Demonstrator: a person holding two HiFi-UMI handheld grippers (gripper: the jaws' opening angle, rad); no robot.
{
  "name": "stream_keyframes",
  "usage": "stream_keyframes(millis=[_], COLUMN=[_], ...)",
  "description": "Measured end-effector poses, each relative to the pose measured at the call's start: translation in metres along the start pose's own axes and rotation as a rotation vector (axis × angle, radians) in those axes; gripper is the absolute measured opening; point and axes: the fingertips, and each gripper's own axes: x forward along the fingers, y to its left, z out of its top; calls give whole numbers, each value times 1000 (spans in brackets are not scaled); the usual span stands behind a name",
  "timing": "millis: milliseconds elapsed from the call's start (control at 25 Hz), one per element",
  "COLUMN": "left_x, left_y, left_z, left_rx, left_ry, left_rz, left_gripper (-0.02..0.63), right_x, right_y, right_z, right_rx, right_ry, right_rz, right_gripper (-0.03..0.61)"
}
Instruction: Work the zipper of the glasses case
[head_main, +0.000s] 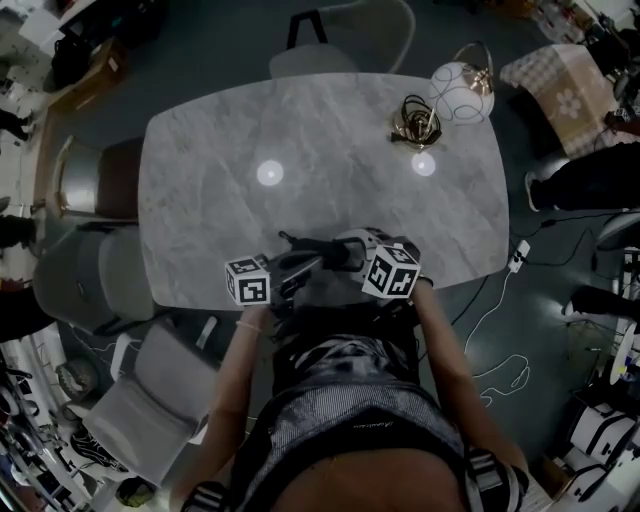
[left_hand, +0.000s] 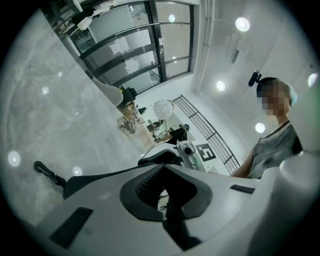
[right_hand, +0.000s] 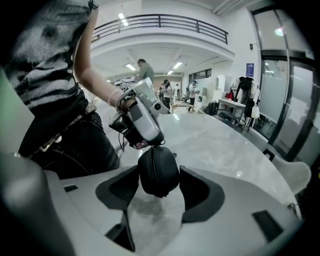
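Right gripper view | glasses case (right_hand: 158, 171) | top hidden by left hand-held gripper (right_hand: 149, 144)

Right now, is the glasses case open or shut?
Shut, as far as shown: in the right gripper view the glasses case has its halves together along the zipper, no gap.

We see a glossy, marble-look table (head_main: 320, 130) shining back bright spots, and a matt black, smooth-skinned glasses case (right_hand: 158, 171).

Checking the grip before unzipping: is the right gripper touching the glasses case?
Touching. In the right gripper view, both pads of the right gripper press the glasses case.
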Motion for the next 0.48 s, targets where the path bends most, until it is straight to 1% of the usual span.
stream_keyframes(millis=[80, 160, 240, 320, 400, 480], left_x=[2, 9, 18, 25, 25, 20], left_y=[-3, -4, -2, 2, 8, 12], left_z=[6, 7, 4, 1, 1, 3], left_rx=[-21, -26, -32, -49, -66, -75], left_ry=[-31, -37, -26, -20, -32, -52], left_rz=[-41, -64, -68, -62, -50, -31], left_gripper=[8, 8, 8, 8, 8, 8], right_x=[-13, -27, -38, -42, -40, -36], right_y=[-2, -2, -2, -3, -5, -7], right_z=[3, 1, -6, -12, -12, -8], right_rx=[11, 17, 23, 23, 36, 56], right_ry=[27, 97, 182, 240, 237, 193], right_rz=[-8, -11, -5, -3, -8, -21], right_gripper=[301, 296, 291, 291, 291, 291])
